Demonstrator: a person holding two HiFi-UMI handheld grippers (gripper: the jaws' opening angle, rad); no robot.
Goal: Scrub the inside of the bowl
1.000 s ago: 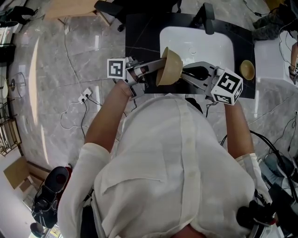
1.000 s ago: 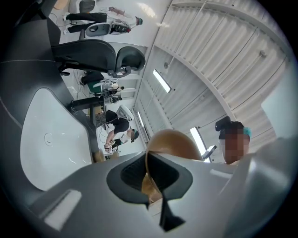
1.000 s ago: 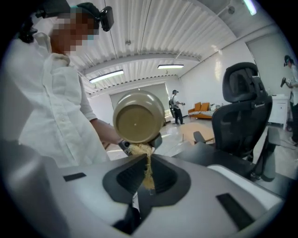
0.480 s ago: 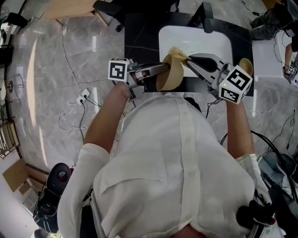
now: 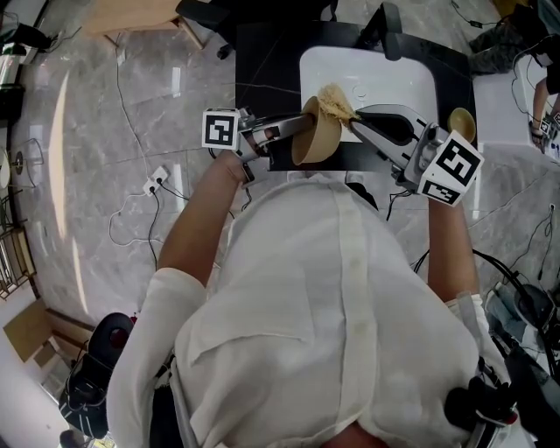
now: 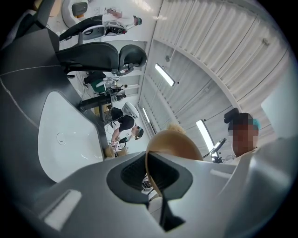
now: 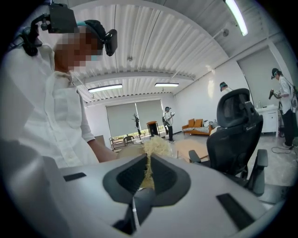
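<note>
A tan wooden bowl [image 5: 320, 136] hangs tipped on its side over the front edge of the white sink [image 5: 398, 74]. My left gripper [image 5: 304, 126] is shut on its rim from the left; in the left gripper view the bowl [image 6: 173, 143] rises edge-on between the jaws of the left gripper [image 6: 148, 175]. My right gripper [image 5: 353, 117] reaches in from the right, shut on a straw-coloured fibre scrubber [image 5: 333, 100] that sits at the bowl's far rim. In the right gripper view the scrubber [image 7: 153, 149] sticks up from the right gripper [image 7: 148, 175]. The bowl's inside is hidden.
The sink is set in a dark counter [image 5: 262, 61] with a dark faucet [image 5: 390, 26] at the back. A second small wooden bowl [image 5: 465, 128] lies on the counter at the right. Cables and a socket strip [image 5: 160, 178] lie on the marble floor at the left.
My right gripper rose from beside the bowl's near side to its far rim, bringing the scrubber into sight there. The left gripper and bowl stayed almost in place.
</note>
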